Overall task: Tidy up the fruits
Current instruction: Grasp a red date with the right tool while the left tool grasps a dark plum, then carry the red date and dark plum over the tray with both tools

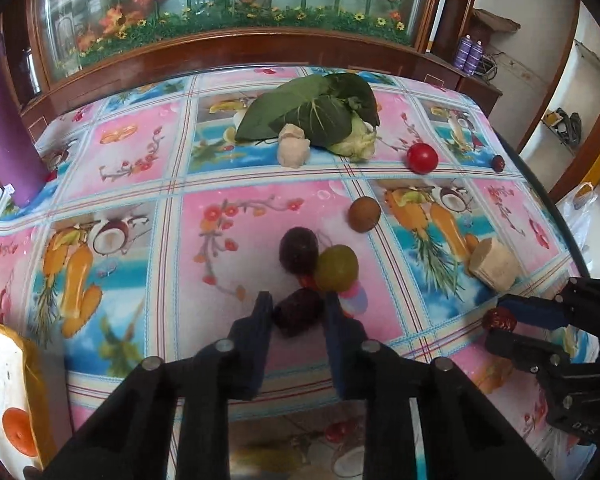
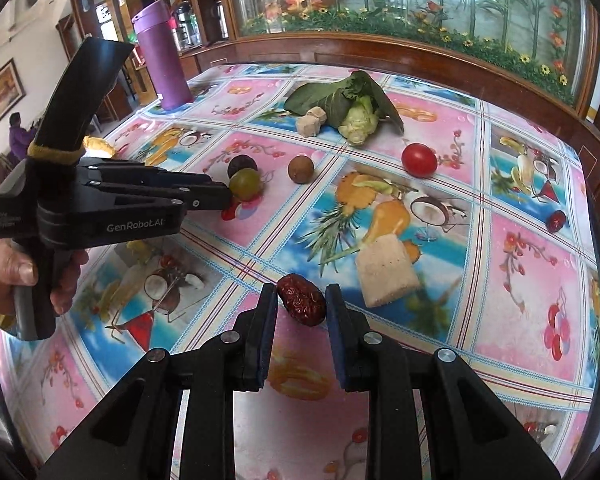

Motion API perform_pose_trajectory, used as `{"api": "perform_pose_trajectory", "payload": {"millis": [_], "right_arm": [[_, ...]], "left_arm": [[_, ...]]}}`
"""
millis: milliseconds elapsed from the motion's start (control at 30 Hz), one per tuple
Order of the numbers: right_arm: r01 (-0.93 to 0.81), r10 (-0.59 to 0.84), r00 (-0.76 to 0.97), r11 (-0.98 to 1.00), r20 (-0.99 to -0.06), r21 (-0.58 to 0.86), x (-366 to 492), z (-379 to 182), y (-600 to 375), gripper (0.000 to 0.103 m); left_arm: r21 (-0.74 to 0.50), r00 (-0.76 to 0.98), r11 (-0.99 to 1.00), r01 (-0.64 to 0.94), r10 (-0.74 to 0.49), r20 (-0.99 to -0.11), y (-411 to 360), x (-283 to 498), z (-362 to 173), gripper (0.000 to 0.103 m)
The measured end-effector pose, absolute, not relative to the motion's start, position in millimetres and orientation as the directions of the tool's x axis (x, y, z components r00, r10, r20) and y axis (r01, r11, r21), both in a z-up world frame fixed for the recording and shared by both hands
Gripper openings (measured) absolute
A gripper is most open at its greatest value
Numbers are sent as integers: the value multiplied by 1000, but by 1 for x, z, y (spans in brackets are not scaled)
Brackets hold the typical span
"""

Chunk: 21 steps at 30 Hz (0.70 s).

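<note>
My left gripper (image 1: 298, 305) is shut on a dark purple-red fruit (image 1: 299, 314) low over the patterned tablecloth (image 1: 140, 168). Just beyond it lie a dark round fruit (image 1: 299, 250) and a green fruit (image 1: 336, 267), touching each other. In the right wrist view the left gripper (image 2: 227, 197) has its tips beside the green fruit (image 2: 245, 183), and its own fruit is hidden. My right gripper (image 2: 301, 300) is shut on a wrinkled red date (image 2: 303, 300), also seen at the right (image 1: 502, 318). A brown fruit (image 2: 300, 169), a red tomato (image 2: 419, 159) and a second date (image 2: 556, 221) lie farther off.
Leafy greens (image 2: 348, 104) with a pale chunk (image 2: 310, 120) sit at the table's far side. A pale block (image 2: 386, 276) lies just beyond the right gripper. A purple flask (image 2: 166, 60) stands at the far left corner. A wood-and-glass cabinet (image 1: 228, 12) backs the table.
</note>
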State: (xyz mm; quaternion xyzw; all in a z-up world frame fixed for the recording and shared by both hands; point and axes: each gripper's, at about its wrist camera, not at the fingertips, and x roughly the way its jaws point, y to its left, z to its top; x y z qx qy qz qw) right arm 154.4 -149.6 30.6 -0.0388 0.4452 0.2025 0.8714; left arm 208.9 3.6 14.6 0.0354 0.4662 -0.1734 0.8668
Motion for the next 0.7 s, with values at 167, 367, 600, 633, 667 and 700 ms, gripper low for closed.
{"api": "perform_pose_trajectory", "payload": {"millis": [167, 367, 600, 633, 667, 700], "right_arm": [[-381, 313, 527, 918, -790, 110, 147, 33, -148, 24], [-368, 293, 543, 926, -787, 91, 128, 38, -147, 24], [-375, 257, 555, 926, -791, 38, 98, 44, -140, 24], [-376, 253, 554, 926, -793, 34, 93, 44, -140, 24], [-375, 251, 553, 926, -794, 32, 89, 45, -140, 24], [-375, 251, 552, 927, -795, 32, 85, 45, -140, 24]], "left_arm": [[-156, 492, 938, 309, -298, -818, 16, 193, 17, 28], [-180, 497, 935, 306, -318, -807, 21, 148, 26, 28], [-235, 484, 917, 323, -373, -792, 24, 88, 35, 28], [-240, 486, 917, 319, -375, -789, 26, 81, 37, 28], [-244, 488, 917, 316, -377, -787, 28, 75, 39, 28], [-247, 493, 918, 311, -378, -784, 30, 68, 41, 28]]}}
